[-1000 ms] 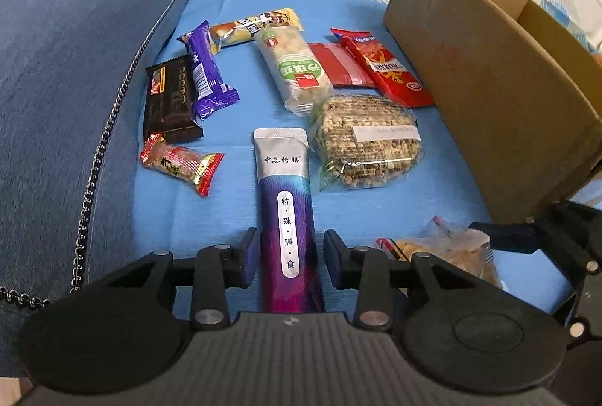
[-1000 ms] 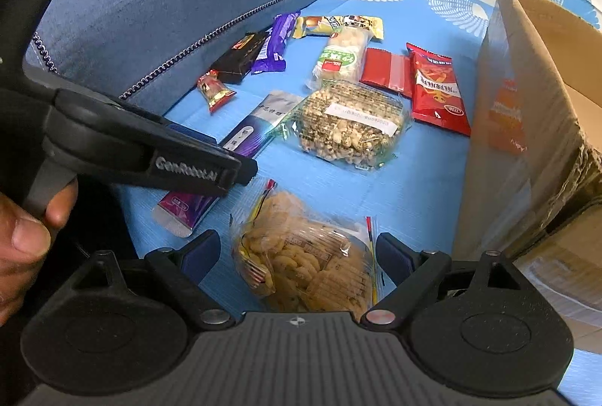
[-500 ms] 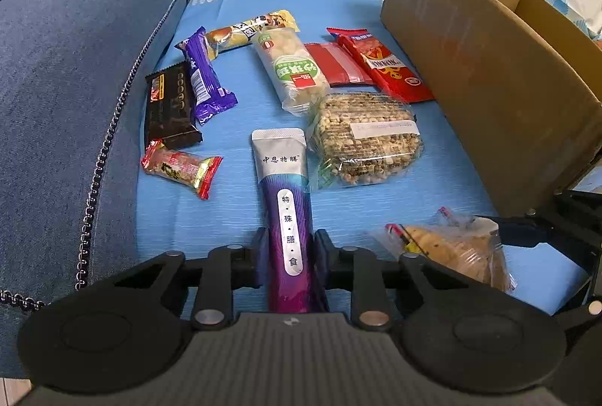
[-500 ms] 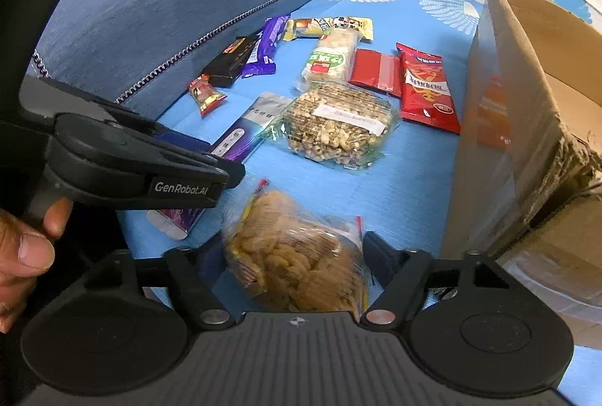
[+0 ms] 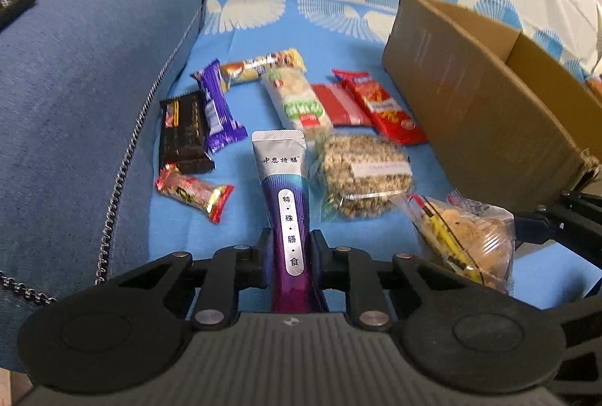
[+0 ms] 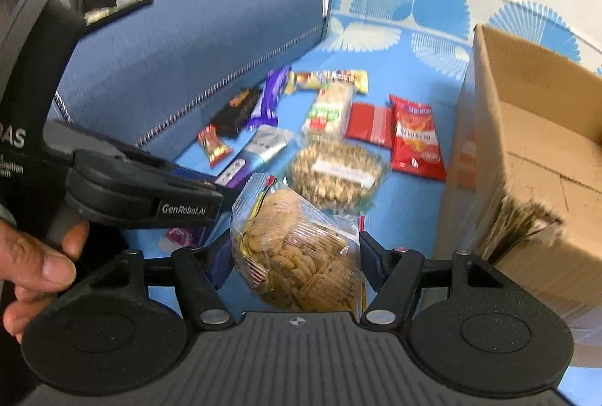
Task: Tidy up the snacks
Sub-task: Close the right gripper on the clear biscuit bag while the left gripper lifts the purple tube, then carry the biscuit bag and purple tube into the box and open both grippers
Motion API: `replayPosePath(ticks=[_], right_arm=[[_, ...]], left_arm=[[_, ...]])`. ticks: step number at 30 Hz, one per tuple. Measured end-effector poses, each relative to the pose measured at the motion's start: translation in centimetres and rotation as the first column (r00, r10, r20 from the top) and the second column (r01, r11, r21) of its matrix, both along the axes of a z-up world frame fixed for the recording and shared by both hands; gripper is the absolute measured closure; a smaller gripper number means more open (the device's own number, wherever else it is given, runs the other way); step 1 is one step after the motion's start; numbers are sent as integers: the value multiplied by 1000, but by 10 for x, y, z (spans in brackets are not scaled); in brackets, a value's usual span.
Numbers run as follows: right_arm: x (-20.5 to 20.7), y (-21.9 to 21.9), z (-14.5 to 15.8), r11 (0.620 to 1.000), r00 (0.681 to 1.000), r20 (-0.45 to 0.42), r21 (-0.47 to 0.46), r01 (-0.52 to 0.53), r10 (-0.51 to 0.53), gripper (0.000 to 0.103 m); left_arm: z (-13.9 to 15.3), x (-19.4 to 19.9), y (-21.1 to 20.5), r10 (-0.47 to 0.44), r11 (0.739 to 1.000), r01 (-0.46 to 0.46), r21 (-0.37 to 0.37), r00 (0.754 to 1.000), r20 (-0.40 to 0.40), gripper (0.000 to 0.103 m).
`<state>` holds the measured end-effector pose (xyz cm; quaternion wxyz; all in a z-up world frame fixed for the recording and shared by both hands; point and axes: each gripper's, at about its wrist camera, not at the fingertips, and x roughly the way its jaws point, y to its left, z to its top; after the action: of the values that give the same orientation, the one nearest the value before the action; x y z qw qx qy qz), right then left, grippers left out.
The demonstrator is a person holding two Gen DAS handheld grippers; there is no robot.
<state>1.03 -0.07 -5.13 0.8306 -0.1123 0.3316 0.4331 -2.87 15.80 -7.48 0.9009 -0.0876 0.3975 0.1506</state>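
Observation:
My left gripper is shut on a long purple-and-silver sachet, lifted with its far end pointing up; it also shows in the right wrist view. My right gripper is shut on a clear bag of biscuits, held above the blue sheet; the bag also shows in the left wrist view. An open cardboard box stands at the right, also in the left wrist view.
Several snacks lie on the blue sheet: a round bag of puffed grains, red packets, a rice cracker pack, purple bar, dark chocolate bar, small red candy. A blue sofa arm borders the left.
Both grippers closed on their items, the left on the sachet and the right on the biscuit bag, and lifted them off the sheet.

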Motion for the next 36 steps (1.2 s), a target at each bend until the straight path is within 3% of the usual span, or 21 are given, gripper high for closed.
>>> replayPosePath(ticks=[9,15,26,31,36], right_arm=[[-1,-6,16,997,1000,31,77,-3,1,35],[0,-12,26,991,999,45,137,-6,0,35],[14,-31,50,963,999,47,270,9,-23,34],[27,-46,63,939,998,27,341,51,-64,34],[45,-71,81,899,992,0,423,115,-127,34]], left_arm=[[19,-18,7,32,999,-26,-40,987,156,82],[27,-25,12,66,997,-53,-61,974,219,82],[38,-33,10,75,997,-65,-46,961,265,82],[43,-29,18,134,989,-115,-94,962,237,82],[57,-15,16,158,986,-140,-94,963,218,82]])
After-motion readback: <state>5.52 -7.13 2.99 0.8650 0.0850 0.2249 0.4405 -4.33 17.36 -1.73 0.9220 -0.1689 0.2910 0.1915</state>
